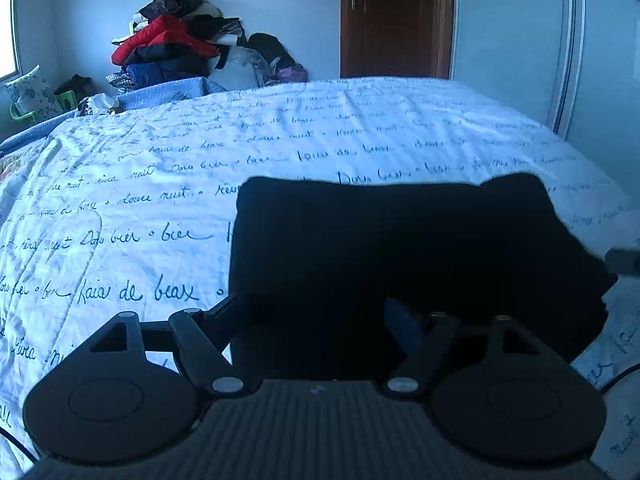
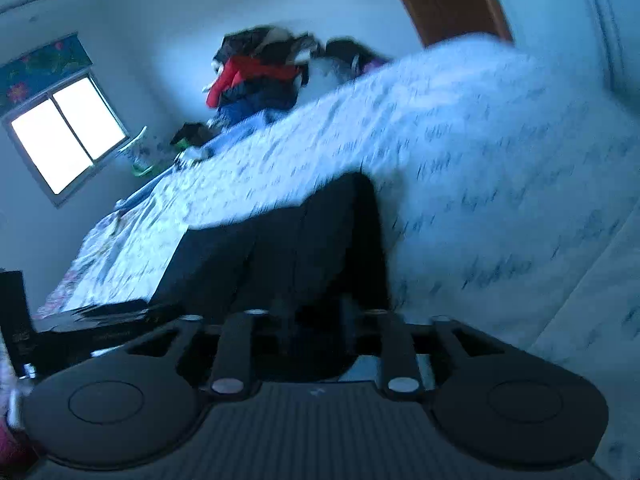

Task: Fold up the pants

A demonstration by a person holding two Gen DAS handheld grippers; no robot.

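The black folded cloth pants (image 1: 400, 248) lie flat on a big bed with a white sheet covered in blue handwriting (image 1: 168, 184). In the left wrist view the pants fill the middle and the 3 o'clock side, shaped like a wide dark block with a straight edge at 9 o'clock and a bumpy corner near 1 o'clock. The sheet shows all around them at 9, 12 and 3 o'clock.

The left gripper (image 1: 320, 312), black with two round parts at its base, sits at 6 o'clock in that view. Its fingers are spread wide. The tips are very dark against the dark pants, so I cannot tell if they touch the cloth. Nothing is pinched between them that I can see.

In the right wrist view the picture is tilted and blurry. The pants (image 2: 288, 248) run from the middle down to 6 o'clock, right in front of the right gripper (image 2: 316, 320). Its fingers stand partly apart. The near edge of the pants lies by the tips, but it is too dark and blurry to say if the cloth is held.

Far back at 11 o'clock in the left view, a tall pile of clothes with a red jacket on it (image 1: 176, 44) leans on the pale wall. A brown wooden door (image 1: 396, 20) stands at 12 o'clock. A bright window (image 2: 68, 136) shows at 9 o'clock in the right view.
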